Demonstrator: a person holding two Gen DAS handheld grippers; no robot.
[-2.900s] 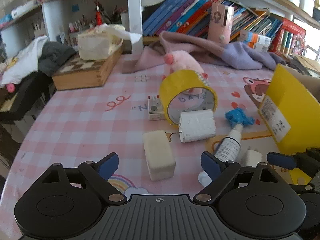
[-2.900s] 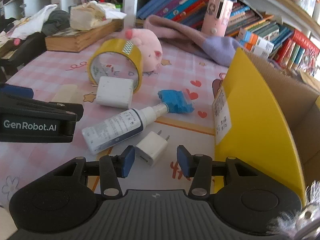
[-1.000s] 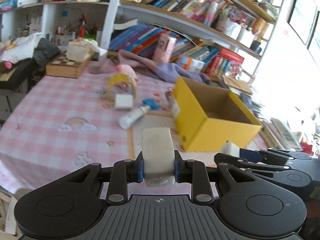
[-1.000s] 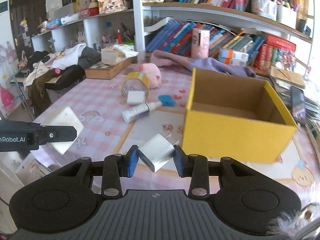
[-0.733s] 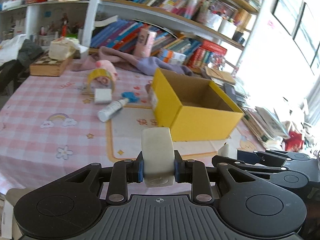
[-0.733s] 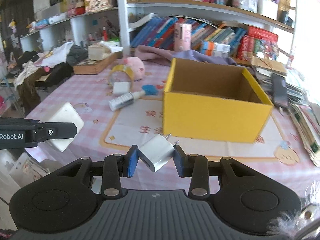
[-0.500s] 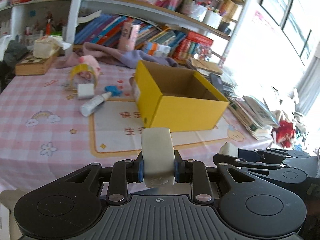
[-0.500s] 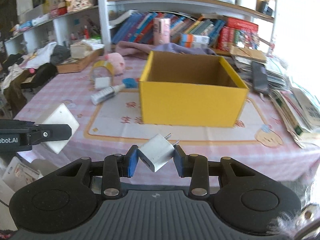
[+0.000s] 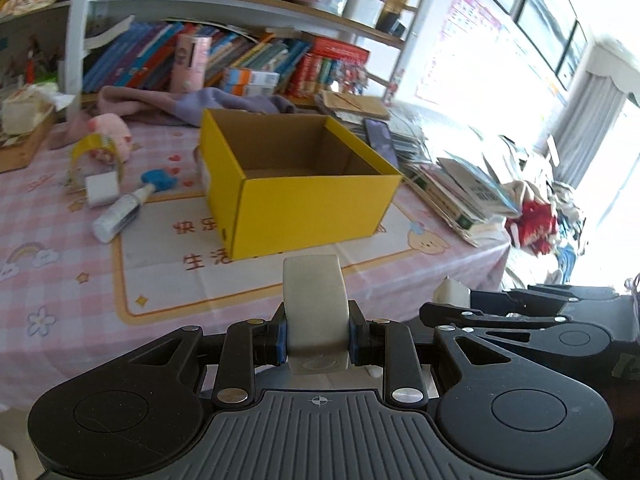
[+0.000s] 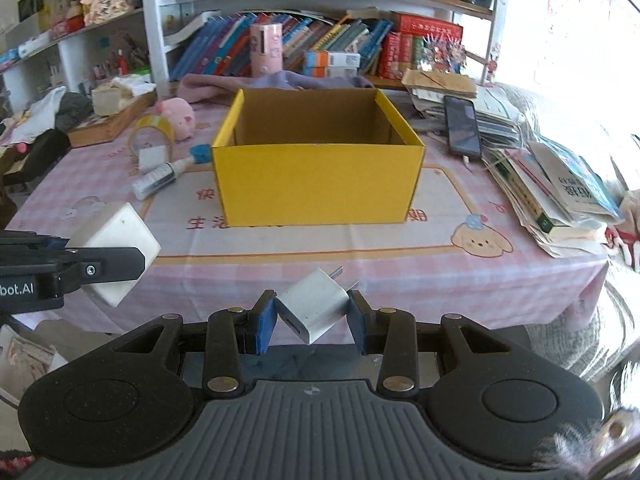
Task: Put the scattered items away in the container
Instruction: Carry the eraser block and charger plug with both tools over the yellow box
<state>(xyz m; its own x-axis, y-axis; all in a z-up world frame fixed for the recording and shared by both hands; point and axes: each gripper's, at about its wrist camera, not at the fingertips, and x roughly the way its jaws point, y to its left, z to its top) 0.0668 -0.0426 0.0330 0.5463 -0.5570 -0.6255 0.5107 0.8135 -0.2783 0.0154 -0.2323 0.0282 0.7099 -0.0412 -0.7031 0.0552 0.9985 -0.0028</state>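
We hold both finds before the yellow box.
Left gripper clamps a white block; right gripper clamps a white charger; "bot.AI" is readable.

White lettering "bot.AI" stood on the left gripper body at the right wrist view's left edge. Red Chinese characters, among them 快乐 and 生活, were printed on the desk mat. Book spines and bottle label were too blurred to read.
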